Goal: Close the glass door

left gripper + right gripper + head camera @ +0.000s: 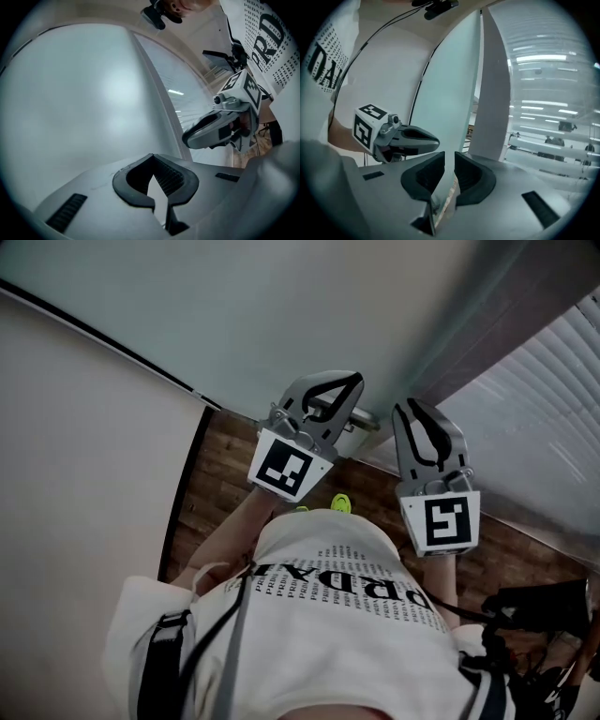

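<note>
The frosted glass door [281, 315] fills the top of the head view, and a grey upright [487, 324] runs along its right side. My left gripper [349, 381] is raised close to the pane near its lower edge. In its own view the left gripper [152, 177] has its tips together and the pale glass door [84, 93] lies just ahead. My right gripper [405, 411] is held up beside it, near the grey upright. Seen in its own view, the right gripper [450, 157] has its jaws a narrow slit apart with nothing between them, facing the door [454, 84] and the upright [492, 93].
A white wall [84, 446] stands at the left above a wood floor [216, 474]. Slatted blinds [562, 390] lie behind glass at the right. Dark equipment [544, 615] sits low on the right. My own white shirt [328, 615] fills the bottom.
</note>
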